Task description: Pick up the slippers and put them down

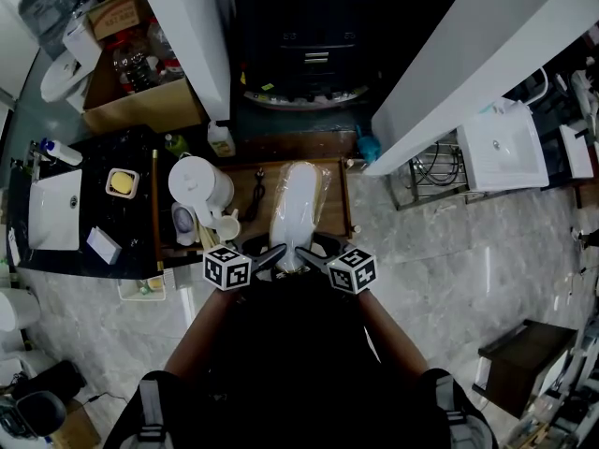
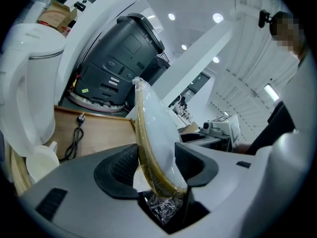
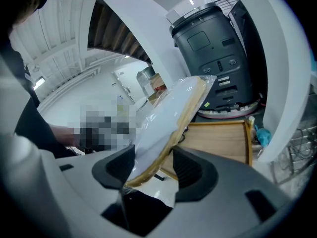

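Observation:
A pair of white slippers (image 1: 299, 210) with tan soles, sealed in clear plastic wrap, is held up over the wooden tray (image 1: 245, 187). My left gripper (image 1: 274, 256) pinches its near end from the left, and my right gripper (image 1: 305, 255) pinches it from the right. In the left gripper view the slippers (image 2: 156, 133) rise edge-on between the black pads, with crinkled wrap in the throat of the left gripper (image 2: 156, 165). In the right gripper view the slippers (image 3: 173, 114) lean up to the right out of the right gripper (image 3: 153, 166). Both grippers are shut on the pack.
A white kettle (image 1: 199, 188) and a cup stand on the tray's left part, a black cord (image 1: 256, 193) beside them. A black counter with a white sink (image 1: 54, 210) and soap dish (image 1: 122, 182) lies left. A dark machine (image 1: 314, 50) stands behind, a white basin (image 1: 505, 148) right.

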`<state>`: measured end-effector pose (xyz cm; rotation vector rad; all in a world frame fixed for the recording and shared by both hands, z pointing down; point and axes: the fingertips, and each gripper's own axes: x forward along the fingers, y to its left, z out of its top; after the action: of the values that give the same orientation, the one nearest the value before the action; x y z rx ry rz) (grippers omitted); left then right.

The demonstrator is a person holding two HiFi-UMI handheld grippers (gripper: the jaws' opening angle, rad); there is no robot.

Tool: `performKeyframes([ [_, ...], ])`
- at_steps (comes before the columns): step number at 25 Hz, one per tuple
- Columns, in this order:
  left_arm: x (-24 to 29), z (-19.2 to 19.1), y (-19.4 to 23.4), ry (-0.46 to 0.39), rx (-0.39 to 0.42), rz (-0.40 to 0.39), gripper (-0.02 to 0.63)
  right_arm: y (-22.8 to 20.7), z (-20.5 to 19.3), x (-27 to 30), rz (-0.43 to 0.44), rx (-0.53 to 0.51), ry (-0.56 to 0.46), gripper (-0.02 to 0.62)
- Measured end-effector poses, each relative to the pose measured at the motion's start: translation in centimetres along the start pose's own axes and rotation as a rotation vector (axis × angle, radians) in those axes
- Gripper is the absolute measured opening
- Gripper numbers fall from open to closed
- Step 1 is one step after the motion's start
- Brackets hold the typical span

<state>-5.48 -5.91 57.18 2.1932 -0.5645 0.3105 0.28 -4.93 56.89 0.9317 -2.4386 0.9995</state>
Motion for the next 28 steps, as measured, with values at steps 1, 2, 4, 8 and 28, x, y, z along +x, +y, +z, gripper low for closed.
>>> performKeyframes([
  [1,0.1,-0.1,0.0,0.004,-0.002,0.003,0.225,0.0,0.0,-0.1,0.002,0.001,0.002,0.245],
  [2,0.1,-0.2,-0.1,0.009,-0.004,0.006,0.225,-0.1,-0.1,-0.1,0.005,0.002,0.005,0.245],
  [4,0.3,-0.3,-0.3,0.019,-0.007,0.012,0.225,-0.2,-0.3,-0.3,0.011,0.004,0.012,0.245],
  [8,0.8,-0.8,-0.6,0.037,-0.021,0.020,0.225,-0.5,-0.8,-0.7,0.020,0.008,0.028,0.245],
  [28,5.0,-2.5,1.6,0.081,-0.092,0.083,0.225,-5.3,-2.8,0.6,0.089,0.002,0.157,0.245],
])
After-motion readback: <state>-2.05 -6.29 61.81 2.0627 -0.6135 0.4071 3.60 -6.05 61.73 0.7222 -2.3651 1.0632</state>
